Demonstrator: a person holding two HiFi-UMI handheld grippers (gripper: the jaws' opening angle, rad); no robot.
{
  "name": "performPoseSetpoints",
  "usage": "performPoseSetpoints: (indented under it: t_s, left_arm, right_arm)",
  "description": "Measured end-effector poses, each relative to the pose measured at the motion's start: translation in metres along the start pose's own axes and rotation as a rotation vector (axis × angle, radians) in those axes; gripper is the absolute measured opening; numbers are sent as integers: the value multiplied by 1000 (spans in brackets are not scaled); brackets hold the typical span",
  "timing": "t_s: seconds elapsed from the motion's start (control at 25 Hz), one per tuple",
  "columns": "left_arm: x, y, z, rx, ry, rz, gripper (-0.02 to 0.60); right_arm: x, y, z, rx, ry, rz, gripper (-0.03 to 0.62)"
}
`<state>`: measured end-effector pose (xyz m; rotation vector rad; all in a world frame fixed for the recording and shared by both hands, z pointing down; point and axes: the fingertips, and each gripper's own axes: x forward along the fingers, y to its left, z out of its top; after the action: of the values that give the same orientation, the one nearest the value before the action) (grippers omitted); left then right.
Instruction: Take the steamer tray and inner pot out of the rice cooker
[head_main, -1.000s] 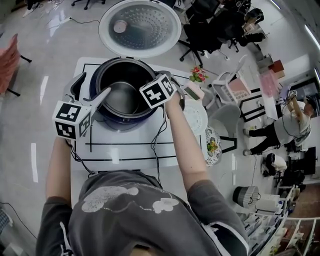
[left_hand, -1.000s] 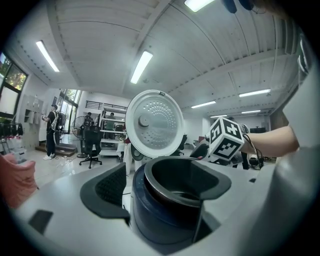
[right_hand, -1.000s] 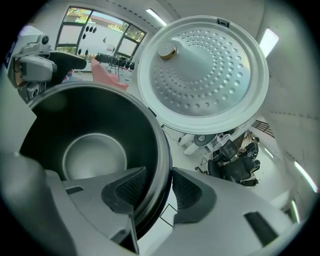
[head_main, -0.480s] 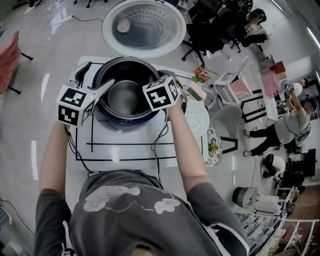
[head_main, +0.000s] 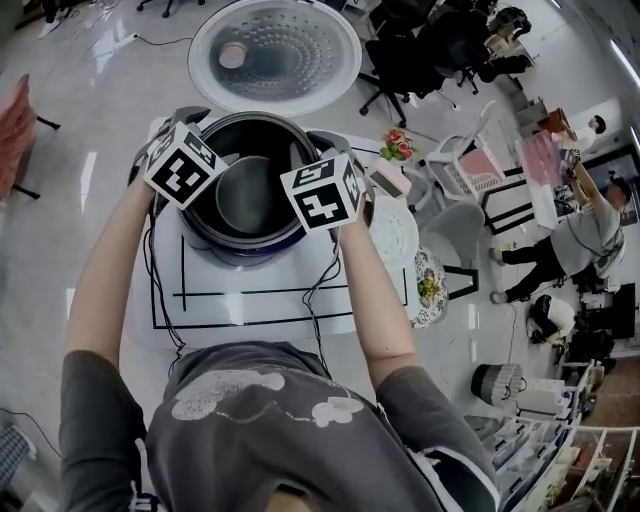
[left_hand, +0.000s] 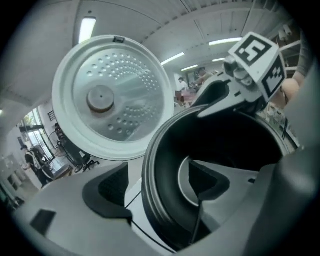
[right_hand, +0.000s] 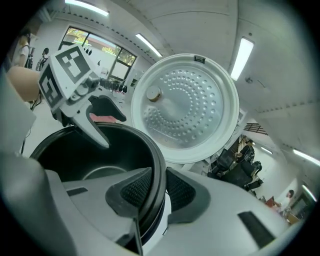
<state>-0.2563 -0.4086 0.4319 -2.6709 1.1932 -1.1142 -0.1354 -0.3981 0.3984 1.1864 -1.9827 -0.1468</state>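
The rice cooker (head_main: 232, 252) stands open on the white table, its lid (head_main: 275, 52) tipped back. The dark inner pot (head_main: 245, 195) sits in it. My right gripper (head_main: 312, 150) is at the pot's right rim; in the right gripper view its jaws (right_hand: 159, 192) have just been closing and the pads pinch the rim (right_hand: 161, 170) from inside and outside. My left gripper (head_main: 205, 135) is at the left rim, open: one finger (left_hand: 107, 187) hangs outside the pot and the other (left_hand: 205, 180) inside, both apart from the rim (left_hand: 150, 180).
A white round perforated dish (head_main: 392, 235) lies on the table to the cooker's right, with a flowered dish (head_main: 425, 288) and a small pink box (head_main: 388, 182) beside it. Black tape lines (head_main: 260, 293) mark the table (head_main: 250, 320). Chairs and people are further right.
My left gripper has moved from the table's left side up to the pot's left rim and has rolled over. My right gripper has stayed at the right rim and risen slightly.
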Motion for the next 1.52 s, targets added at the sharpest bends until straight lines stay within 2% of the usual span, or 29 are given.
performPoseSetpoints:
  t_s: [0.04,0.12,0.16,0.32,0.4,0.48,0.6,0.72,0.92,1.12,1.24,1.36,1.52]
  left_arm:
    - [3,3,-2,20,29,15,366]
    - [8,9,-6,42,70,50,229]
    - [9,11,-9,50,89,60,193]
    - [14,12,-18,71,155,65,121]
    - [15,12,-19,43,167,60,116]
    - [14,12,-19,-22,176,47,101]
    - [7,15,-11,-92,146,24,77]
    - [-6,26,19,-45,58,49,69]
    - [-24,17,18,-106,74,16,61]
    - [-46,19,37,-106,4,91,60]
    - [-63,22,51,-104,-70,122,55]
    - [-89,21,69,-86,-140,151,44]
    - [-113,15,85,-23,-187,217,43]
  right_arm:
    - [-1,0,2,-2,-7,-2,110]
    - [-2,0,3,-1,-15,-3,110]
    - [-2,0,3,2,-18,-3,110]
    - [-2,-1,3,8,-21,3,109]
    - [-2,-1,4,9,-19,6,109]
    - [-3,-1,4,12,-20,2,109]
    - [-6,-3,6,21,-37,-10,107]
    - [-14,-9,12,22,-61,-25,107]
    - [-36,-15,24,16,-131,-67,107]
    - [-59,-21,38,-29,-213,-137,107]
    - [-74,-22,49,-49,-267,-187,107]
    - [-92,-26,57,9,-307,-210,97]
    - [-115,-26,62,57,-371,-219,94]
